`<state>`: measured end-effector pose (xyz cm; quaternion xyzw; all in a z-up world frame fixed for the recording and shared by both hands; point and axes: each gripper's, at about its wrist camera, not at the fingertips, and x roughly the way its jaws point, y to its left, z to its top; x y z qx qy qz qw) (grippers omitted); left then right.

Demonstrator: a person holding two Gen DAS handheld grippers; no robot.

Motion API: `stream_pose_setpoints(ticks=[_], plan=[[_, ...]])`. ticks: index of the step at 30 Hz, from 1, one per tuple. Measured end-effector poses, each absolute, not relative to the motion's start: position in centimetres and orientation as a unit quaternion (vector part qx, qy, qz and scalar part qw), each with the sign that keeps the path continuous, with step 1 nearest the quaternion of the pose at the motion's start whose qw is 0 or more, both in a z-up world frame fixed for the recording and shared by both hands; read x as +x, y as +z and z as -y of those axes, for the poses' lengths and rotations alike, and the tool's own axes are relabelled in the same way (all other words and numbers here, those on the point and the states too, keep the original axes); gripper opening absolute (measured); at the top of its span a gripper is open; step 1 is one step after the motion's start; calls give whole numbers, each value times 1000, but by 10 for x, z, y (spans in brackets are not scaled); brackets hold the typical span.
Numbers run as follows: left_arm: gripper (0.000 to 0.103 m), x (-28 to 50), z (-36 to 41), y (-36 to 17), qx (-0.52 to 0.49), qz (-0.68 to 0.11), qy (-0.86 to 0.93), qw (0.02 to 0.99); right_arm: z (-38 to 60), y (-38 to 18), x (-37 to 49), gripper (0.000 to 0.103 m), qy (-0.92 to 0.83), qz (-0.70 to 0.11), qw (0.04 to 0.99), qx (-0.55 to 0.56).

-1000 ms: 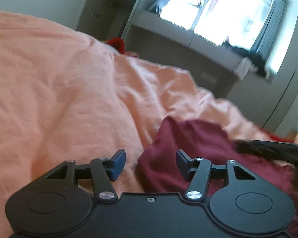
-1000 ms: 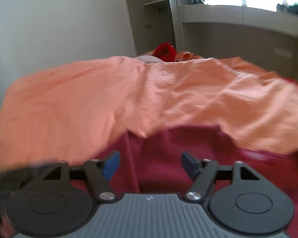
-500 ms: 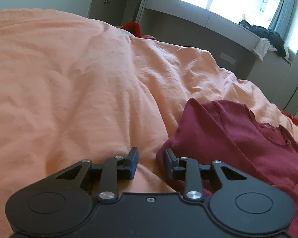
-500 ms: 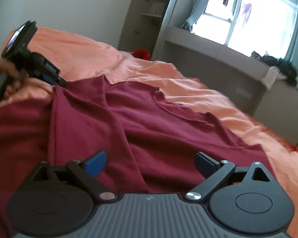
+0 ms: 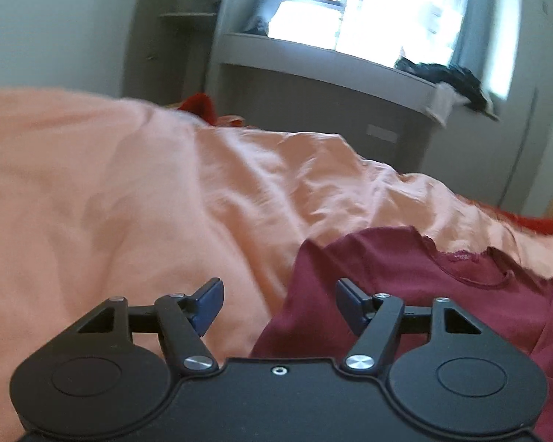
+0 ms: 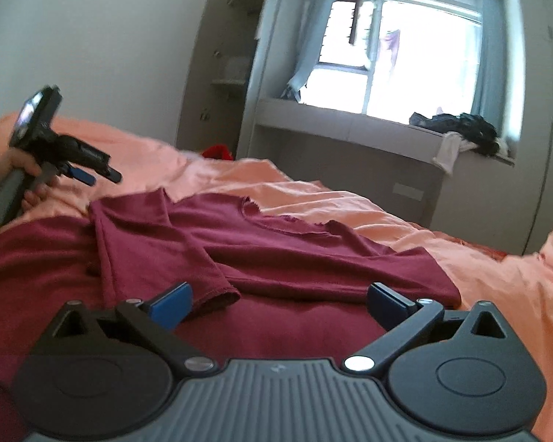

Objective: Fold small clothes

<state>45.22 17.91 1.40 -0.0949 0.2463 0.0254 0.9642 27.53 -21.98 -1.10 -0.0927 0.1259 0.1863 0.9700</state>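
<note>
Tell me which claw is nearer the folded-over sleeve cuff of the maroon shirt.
Right. The right claw sits just before the sleeve cuff, jaws opening, nothing gripped. The left claw hovers off the maroon shirt's far left corner, jaws opening.

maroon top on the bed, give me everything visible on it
The dark maroon knit top lies spread on the wrinkled peach bedsheet, neckline toward the window. It looks like soft thin jersey with a wide scooped neck edged in frayed or lacy trim. One long sleeve is folded across the chest, its cuff lying near the lower middle of the right wrist view. The body is mostly flat with shallow creases. Neither gripper touches it: the left gripper hovers by the shoulder, jaws opening, nothing between them.
</note>
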Motion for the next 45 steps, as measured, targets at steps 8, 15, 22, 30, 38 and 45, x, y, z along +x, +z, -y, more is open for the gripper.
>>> stream_pose_setpoints(ticks=[8,15,22,30,38,45], plan=[[71,526,-173,1,-59,-338,55,938,231,-11,273,103,194,-122,970,-81],[69,542,-181,-11,-55,-359,84,928,236,-11,271,103,200,-119,969,-82],[82,507,-178,15,-73,-320,82,941,242,-4,263,103,198,-107,971,-75],[98,405,-152,48,-63,-267,54,960,245,7,228,103,195,-69,974,-92],[102,281,-120,49,-89,-238,11,967,263,-2,183,103,192,-79,976,-68],[102,206,-102,32,-100,-236,-16,966,267,-25,140,103,192,-99,967,-131]])
